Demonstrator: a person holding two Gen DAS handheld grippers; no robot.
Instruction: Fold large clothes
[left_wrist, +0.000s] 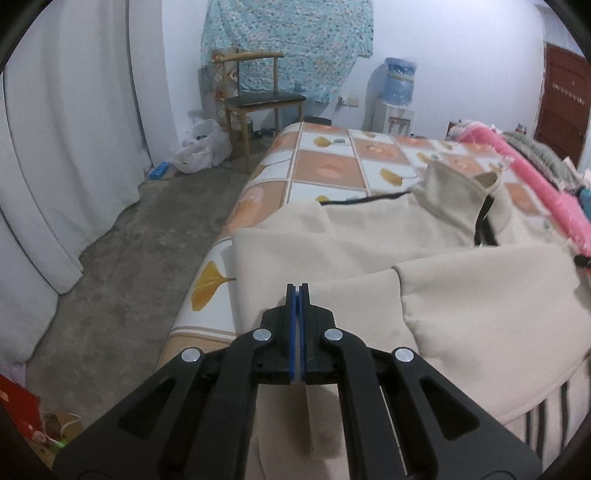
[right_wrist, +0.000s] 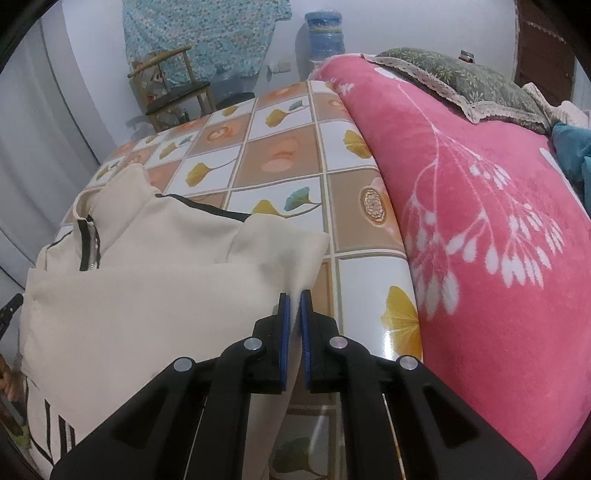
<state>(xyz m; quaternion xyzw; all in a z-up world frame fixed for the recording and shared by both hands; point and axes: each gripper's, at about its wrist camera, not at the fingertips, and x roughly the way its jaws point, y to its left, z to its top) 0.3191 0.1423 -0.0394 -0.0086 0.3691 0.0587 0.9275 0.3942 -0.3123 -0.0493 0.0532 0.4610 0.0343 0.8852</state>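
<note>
While no brand, label or readable writing shows in the left wrist view, the left gripper (left_wrist: 298, 286) sits at 6 o'clock with its blue-padded jaws pressed together on a fold of the cream zip-neck sweatshirt (left_wrist: 424, 266), which runs down between the fingers. This garment lies spread across the tile-patterned bed cover (left_wrist: 332, 162) from centre toward 3 o'clock, its collar and dark zip at 2 o'clock. A pink blanket (left_wrist: 546, 184) lies just beyond the collar at 3 o'clock. At 12 o'clock a wooden chair (left_wrist: 258, 96) stands on the concrete floor before a hanging turquoise cloth (left_wrist: 291, 37); a water dispenser (left_wrist: 395, 96) stands at 1 o'clock, a white plastic bag (left_wrist: 201, 147) at 10 o'clock, white curtains (left_wrist: 66, 129) at 9 o'clock, and a brown door (left_wrist: 561, 103) at 2 o'clock.

Seen from the right wrist, no writing is legible either. The right gripper (right_wrist: 294, 295) at 6 o'clock pinches the sweatshirt's right edge, cream fabric filling the narrow gap between its blue pads. The sweatshirt (right_wrist: 147, 280) covers 7 to 9 o'clock, zip at 9 o'clock. The pink blanket (right_wrist: 498, 258), printed with white branches, fills 3 o'clock, close beside the gripper, with a green lace-edged pillow (right_wrist: 461, 81) on it at 1 o'clock. The chair (right_wrist: 173, 88) stands at 11 o'clock.
</note>
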